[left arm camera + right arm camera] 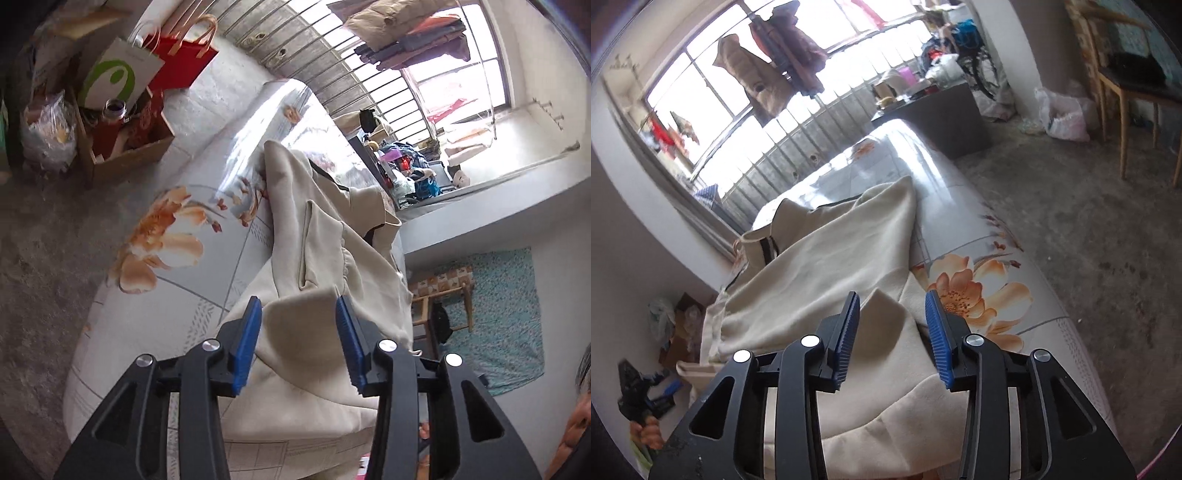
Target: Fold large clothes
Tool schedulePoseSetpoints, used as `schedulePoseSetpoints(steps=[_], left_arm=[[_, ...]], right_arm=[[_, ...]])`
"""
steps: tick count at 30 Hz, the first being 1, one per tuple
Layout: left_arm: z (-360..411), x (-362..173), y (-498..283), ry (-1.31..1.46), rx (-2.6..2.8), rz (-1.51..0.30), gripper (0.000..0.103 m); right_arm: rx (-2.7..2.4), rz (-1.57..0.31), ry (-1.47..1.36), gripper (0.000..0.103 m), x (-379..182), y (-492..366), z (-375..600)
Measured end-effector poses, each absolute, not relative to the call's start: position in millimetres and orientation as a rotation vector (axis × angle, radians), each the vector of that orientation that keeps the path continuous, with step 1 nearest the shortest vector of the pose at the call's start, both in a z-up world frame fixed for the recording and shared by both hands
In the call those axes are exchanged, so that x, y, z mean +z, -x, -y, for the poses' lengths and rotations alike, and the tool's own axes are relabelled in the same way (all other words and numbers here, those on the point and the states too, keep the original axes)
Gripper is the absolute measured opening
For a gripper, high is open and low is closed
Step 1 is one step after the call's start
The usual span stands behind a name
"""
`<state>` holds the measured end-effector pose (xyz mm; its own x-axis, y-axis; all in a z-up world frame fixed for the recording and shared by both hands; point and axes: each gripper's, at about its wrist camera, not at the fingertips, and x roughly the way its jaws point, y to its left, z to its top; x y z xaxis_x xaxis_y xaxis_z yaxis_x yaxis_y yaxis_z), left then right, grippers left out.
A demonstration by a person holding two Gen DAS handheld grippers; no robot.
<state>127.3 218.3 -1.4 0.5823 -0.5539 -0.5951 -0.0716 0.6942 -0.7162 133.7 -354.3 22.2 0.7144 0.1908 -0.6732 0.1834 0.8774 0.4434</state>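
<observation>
**Both claws spread over a cream garment on the bed**

The cream garment lies along the flower-printed bed, partly doubled over on itself, with a dark-trimmed collar or zip end towards the far end by the window. A folded corner of it rises between the blue pads of the left claw, and another raised fold sits between the pads of the right claw.

Neither claw is pinching: each stands partly spread, with daylight between pads and cloth, so the fabric rests on the bed under its own weight. My reading is that a fold has been laid down and the corners let go so the layer settles flat; the 2 claws sit at the near end because that is where the loose edge lies. The fold looks soft and lumpy, so it probably needs smoothing or another fold.

The bed sheet is pale grey with large orange flowers and offers a broad, soft surface. Around it is a bare grey floor, a barred window hung with drying clothes, a wooden chair, and a cardboard box with paper bags beside the bed.
</observation>
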Motion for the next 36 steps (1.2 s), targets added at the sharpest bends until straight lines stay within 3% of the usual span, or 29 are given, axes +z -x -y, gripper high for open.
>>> schedulePoseSetpoints(steps=[7,11,17,25,26,28,29,30,36], left_arm=[[-145.9,-6.8,-118.9,0.365,-0.356,-1.0,0.04],[-147.8,-23.9,-122.9,0.336,-0.242,-1.041,0.034],[-134.1,2.3,-117.3,0.24,-0.283,-0.94,0.034],[-81.0,-20.9,-149.4,-0.016,-0.164,-0.929,0.034],[-79.8,-25.6,-150.4,-0.036,-0.147,-0.919,0.031],[-78.8,-31.2,-150.3,-0.059,-0.116,-0.89,0.021],[-78.7,-31.9,-149.6,-0.069,-0.11,-0.876,0.013],[-79.0,-32.5,-149.5,-0.077,-0.105,-0.869,0.008],[-86.5,-10.8,-134.3,-0.05,-0.124,-0.796,0.002]], right_arm=[[0.089,-0.936,-0.134,0.045,3.3,-139.5,287.3],[-0.031,-1.031,-0.09,0.036,-16.1,-147.7,294.0],[0.01,-0.946,-0.073,0.046,13.9,-145.0,283.5],[0.041,-1.012,-0.005,0.046,-14.4,-183.6,253.1],[0.036,-1.021,-0.008,0.044,-19.5,-187.0,254.3],[0.027,-1.001,-0.017,0.03,-16.8,-186.1,256.8],[0.014,-0.995,0.001,0.014,-15.0,-185.3,256.4],[0.005,-0.989,0.012,0.006,-13.8,-183.6,256.5],[-0.033,-0.866,0.021,0.001,22.2,-163.7,255.1]])
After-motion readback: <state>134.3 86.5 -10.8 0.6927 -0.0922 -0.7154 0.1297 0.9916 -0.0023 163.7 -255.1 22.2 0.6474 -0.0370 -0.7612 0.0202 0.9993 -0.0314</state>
